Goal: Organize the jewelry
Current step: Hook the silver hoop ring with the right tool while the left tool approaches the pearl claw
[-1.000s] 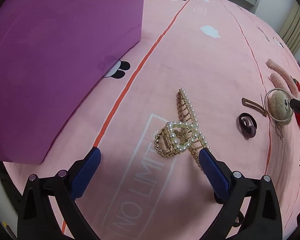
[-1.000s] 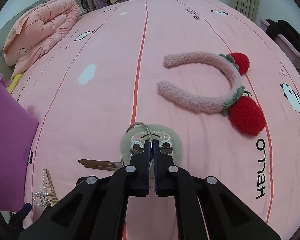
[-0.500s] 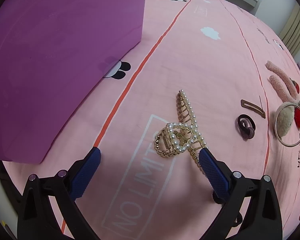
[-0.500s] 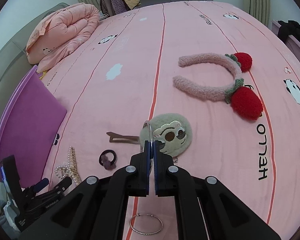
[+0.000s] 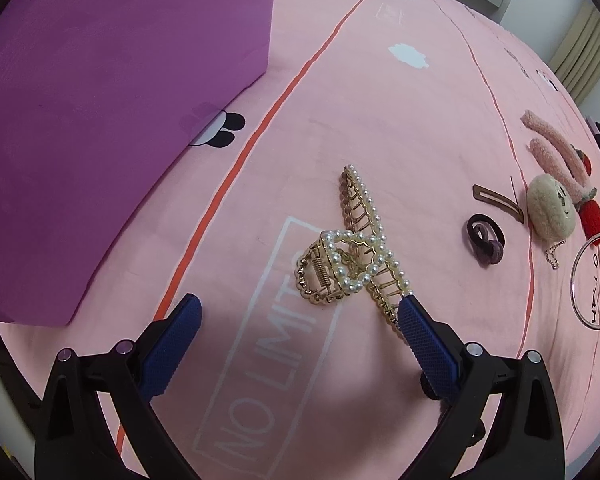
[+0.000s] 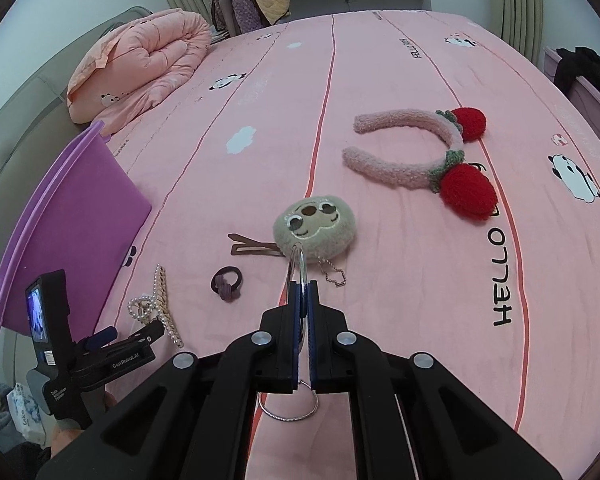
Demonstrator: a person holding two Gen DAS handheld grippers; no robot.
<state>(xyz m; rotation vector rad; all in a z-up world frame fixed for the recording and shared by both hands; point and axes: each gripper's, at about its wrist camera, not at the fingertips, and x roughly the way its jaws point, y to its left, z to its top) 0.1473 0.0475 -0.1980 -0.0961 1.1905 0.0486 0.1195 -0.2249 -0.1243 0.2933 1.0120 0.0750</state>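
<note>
Silver bangle (image 6: 299, 276) clamped in right jaws, purple bin (image 6: 72, 216) beside

Pearl claw clips (image 5: 356, 264): one
Silver bangles (image 6: 300, 276): one
Dark hair ties (image 6: 227, 283): one
Brown snap clips (image 6: 252, 249): one
Plush face charms (image 6: 315, 227): one
Strawberry headbands (image 6: 416, 152): one
Purple boxes (image 6: 72, 220): one
Folded pink quilts (image 6: 140, 64): one

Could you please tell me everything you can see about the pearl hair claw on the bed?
The hair claw is gold-coloured metal edged with small white pearls. It has a pearl loop at the handle end, a coiled spring at the hinge and two long rows of teeth. It lies on its side on the pink sheet, partly over the printed "NO LIMITS" box, between the open fingers of the left hand-held gripper, which do not grip it.
</note>
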